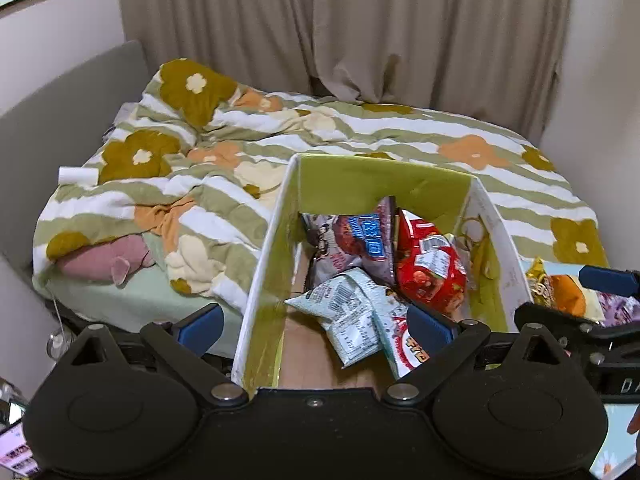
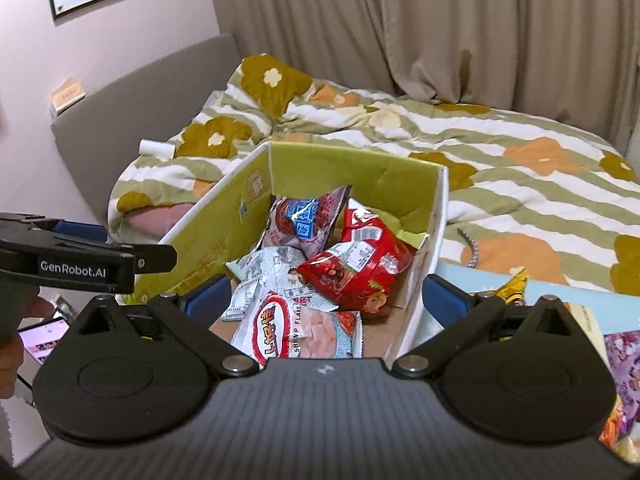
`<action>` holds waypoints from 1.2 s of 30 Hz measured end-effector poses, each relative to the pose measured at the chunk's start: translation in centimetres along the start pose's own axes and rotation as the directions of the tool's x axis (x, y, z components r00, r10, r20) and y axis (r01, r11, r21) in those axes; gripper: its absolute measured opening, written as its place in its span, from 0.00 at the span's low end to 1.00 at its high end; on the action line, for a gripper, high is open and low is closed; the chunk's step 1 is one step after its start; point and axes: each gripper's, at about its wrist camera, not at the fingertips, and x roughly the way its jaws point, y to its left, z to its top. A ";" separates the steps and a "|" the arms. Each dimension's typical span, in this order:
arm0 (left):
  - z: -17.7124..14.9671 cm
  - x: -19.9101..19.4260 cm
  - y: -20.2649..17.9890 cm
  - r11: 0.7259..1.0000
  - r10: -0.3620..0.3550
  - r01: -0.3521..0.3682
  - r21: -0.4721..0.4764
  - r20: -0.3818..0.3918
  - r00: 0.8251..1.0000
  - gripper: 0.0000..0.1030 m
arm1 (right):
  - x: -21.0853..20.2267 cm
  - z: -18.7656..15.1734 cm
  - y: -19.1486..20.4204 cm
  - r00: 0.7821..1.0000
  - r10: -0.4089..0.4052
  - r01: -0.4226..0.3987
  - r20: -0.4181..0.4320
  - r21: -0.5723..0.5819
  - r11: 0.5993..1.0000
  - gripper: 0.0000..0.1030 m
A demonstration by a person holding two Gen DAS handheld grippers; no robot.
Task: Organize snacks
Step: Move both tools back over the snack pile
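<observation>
left wrist view: your left gripper has its jaws spread wide with nothing between them, straddling the left wall of the green-lined cardboard box; one pad sits outside the box, the other inside over the snacks. in the box: a purple-grey packet at the back, a red packet beside it on the right, a pale blue packet in front. outside the right wall a gold packet lies near your right gripper. the box stands at the edge of a flowered duvet.

right wrist view: your right gripper is also spread wide and holds nothing, straddling the box's right wall. a shrimp flakes bag lies nearest, flat on the box floor, touching the red packet. a purple packet lies outside, right.
</observation>
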 end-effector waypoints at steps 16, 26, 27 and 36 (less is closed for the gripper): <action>-0.3 -2.7 -8.2 0.980 -0.120 0.109 0.168 0.056 0.991 0.98 | -8.8 -2.9 -5.2 0.977 -0.199 0.179 0.072 0.220 0.959 1.00; -3.1 -3.8 -18.7 0.970 -0.175 0.169 0.177 0.021 0.984 0.99 | -14.6 -6.9 -14.9 0.964 -0.259 0.236 0.054 0.272 0.933 1.00; -3.4 -3.7 -19.8 0.968 -0.181 0.175 0.177 0.015 0.983 0.99 | -15.1 -7.5 -16.0 0.963 -0.264 0.240 0.048 0.282 0.929 1.00; -4.9 -1.0 -28.8 0.963 -0.237 0.240 0.125 -0.043 0.971 0.99 | -16.8 -11.8 -24.8 0.961 -0.276 0.269 -0.033 0.356 0.895 1.00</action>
